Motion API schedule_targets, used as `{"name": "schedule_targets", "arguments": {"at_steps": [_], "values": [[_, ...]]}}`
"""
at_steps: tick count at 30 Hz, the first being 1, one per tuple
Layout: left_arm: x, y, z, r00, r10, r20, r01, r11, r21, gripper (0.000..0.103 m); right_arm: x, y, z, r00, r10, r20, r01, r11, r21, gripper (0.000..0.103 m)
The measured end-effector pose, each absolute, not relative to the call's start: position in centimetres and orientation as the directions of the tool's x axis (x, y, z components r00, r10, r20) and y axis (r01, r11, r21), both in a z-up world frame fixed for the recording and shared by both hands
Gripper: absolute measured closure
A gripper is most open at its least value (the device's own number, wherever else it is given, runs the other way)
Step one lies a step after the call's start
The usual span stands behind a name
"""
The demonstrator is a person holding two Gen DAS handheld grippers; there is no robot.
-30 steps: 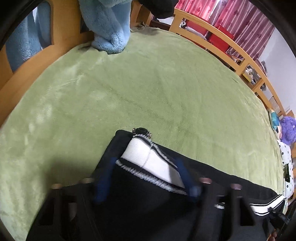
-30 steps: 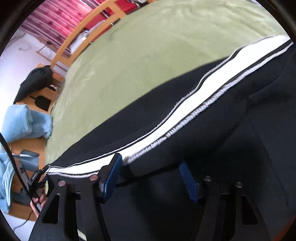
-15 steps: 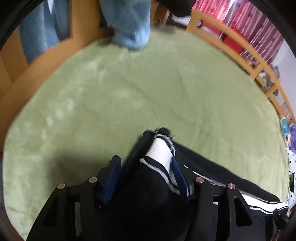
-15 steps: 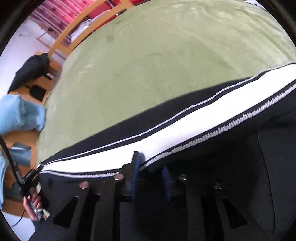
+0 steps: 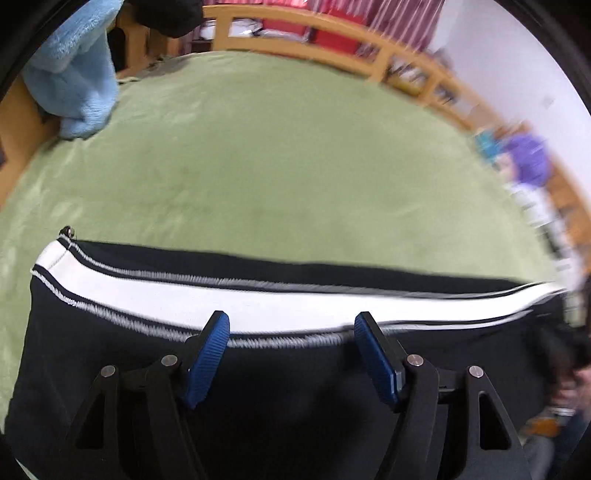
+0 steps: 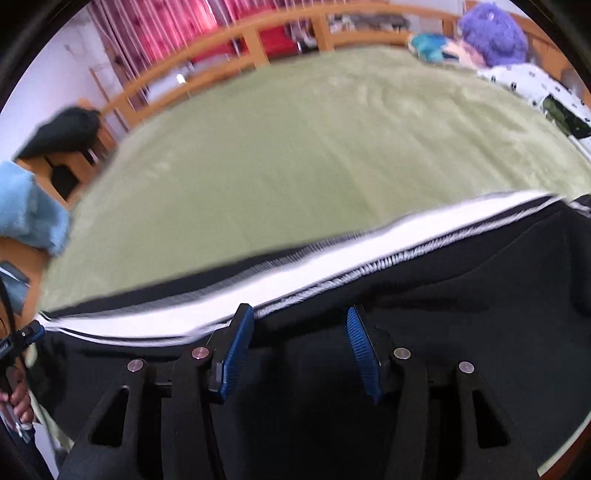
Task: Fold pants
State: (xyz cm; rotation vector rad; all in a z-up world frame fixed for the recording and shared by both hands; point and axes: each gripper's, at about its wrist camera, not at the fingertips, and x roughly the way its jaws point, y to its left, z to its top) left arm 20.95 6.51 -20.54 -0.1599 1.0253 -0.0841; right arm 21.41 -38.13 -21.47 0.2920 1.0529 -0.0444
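Note:
Black pants (image 5: 288,373) with a white side stripe (image 5: 258,301) lie across the near part of a green bed cover (image 5: 295,166). A zipper pull (image 5: 68,231) shows at their left end. My left gripper (image 5: 291,325) is open just above the black cloth, its blue pads at the stripe's near edge, holding nothing. In the right wrist view the same pants (image 6: 424,332) and stripe (image 6: 295,273) run across. My right gripper (image 6: 299,317) is open over the black cloth, empty.
A light blue blanket (image 5: 74,77) hangs at the far left over the wooden bed rail (image 5: 332,31). A purple plush toy (image 6: 491,33) and a spotted white cloth (image 6: 524,81) lie at the far right. A dark garment (image 6: 62,133) hangs on the rail.
Both grippers have let go of the pants and opened. The pants now lie stretched out flat, and both cameras have swung to face along the stripe.

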Motion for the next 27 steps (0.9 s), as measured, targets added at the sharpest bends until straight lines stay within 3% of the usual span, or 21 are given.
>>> {"name": "schedule_targets", "arguments": {"at_steps": [5, 7, 14, 20, 21, 22, 23, 25, 27], "values": [[23.1, 8.6, -22.0, 0.526, -0.077, -0.847, -0.141, 0.974, -0.176, 0.035, 23.2, -39.9, -22.8, 0.494, 0.109, -0.862, 0.217, 0.945, 0.244, 0.052], [22.9, 9.7, -20.6, 0.537, -0.005, -0.844, -0.202, 0.97, -0.134, 0.039, 23.6, -40.2, -22.8, 0.503, 0.099, -0.859, 0.246, 0.936, 0.252, 0.052], [21.1, 17.6, -15.1, 0.636, 0.081, -0.767, -0.268, 0.956, -0.121, 0.032, 20.1, -38.5, -19.3, 0.582, 0.084, -0.809, 0.208, 0.946, 0.248, 0.051], [24.3, 21.7, -17.6, 0.533, 0.114, -0.839, -0.299, 0.952, -0.061, 0.033, 18.1, -37.5, -18.5, 0.594, 0.104, -0.798, 0.22, 0.932, 0.286, 0.051], [25.2, 21.8, -18.8, 0.475, 0.113, -0.873, -0.298, 0.954, -0.039, 0.039, 18.1, -37.1, -18.5, 0.592, 0.098, -0.8, 0.222, 0.934, 0.279, 0.051], [25.7, 21.8, -20.0, 0.436, 0.078, -0.897, -0.281, 0.958, -0.054, 0.071, 18.1, -36.7, -18.5, 0.584, 0.087, -0.807, 0.228, 0.936, 0.267, 0.051], [26.1, 21.7, -20.6, 0.416, 0.052, -0.908, -0.273, 0.959, -0.07, 0.079, 18.6, -36.8, -18.8, 0.575, 0.08, -0.814, 0.235, 0.937, 0.258, 0.051], [25.8, 21.8, -20.9, 0.454, 0.037, -0.89, -0.285, 0.953, -0.106, 0.081, 18.8, -36.6, -19.3, 0.559, 0.087, -0.825, 0.246, 0.933, 0.265, 0.051], [23.9, 23.3, -18.8, 0.6, -0.03, -0.799, -0.29, 0.923, -0.253, 0.082, 18.7, -36.2, -19.5, 0.549, 0.093, -0.831, 0.243, 0.933, 0.265, 0.051]]}}
